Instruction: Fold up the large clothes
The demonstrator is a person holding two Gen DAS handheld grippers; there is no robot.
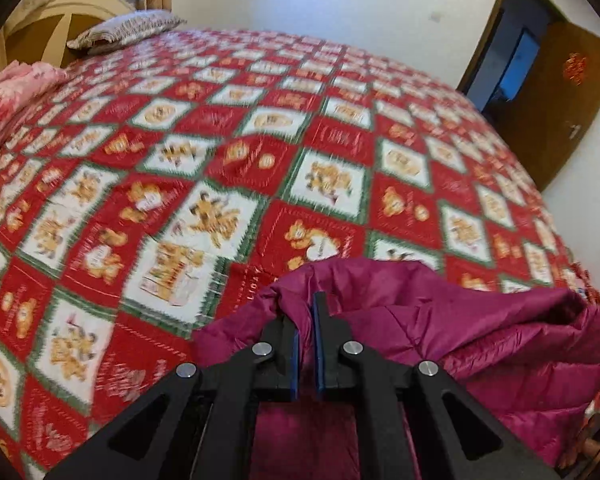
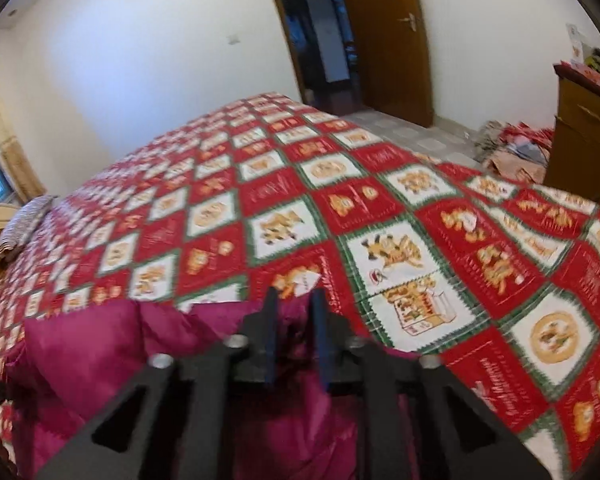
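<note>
We clenched the left gripper [image 1: 308,320] on the magenta jacket [image 1: 480,344], right gripper [image 2: 294,316] loosened around it, spreading it over the bedspread [image 1: 220,160].

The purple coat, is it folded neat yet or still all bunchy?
Still bunchy. The purple coat lies in a rumpled heap at the near edge of the bedspread, with puffy folds sticking up and no flat, squared layers.
</note>
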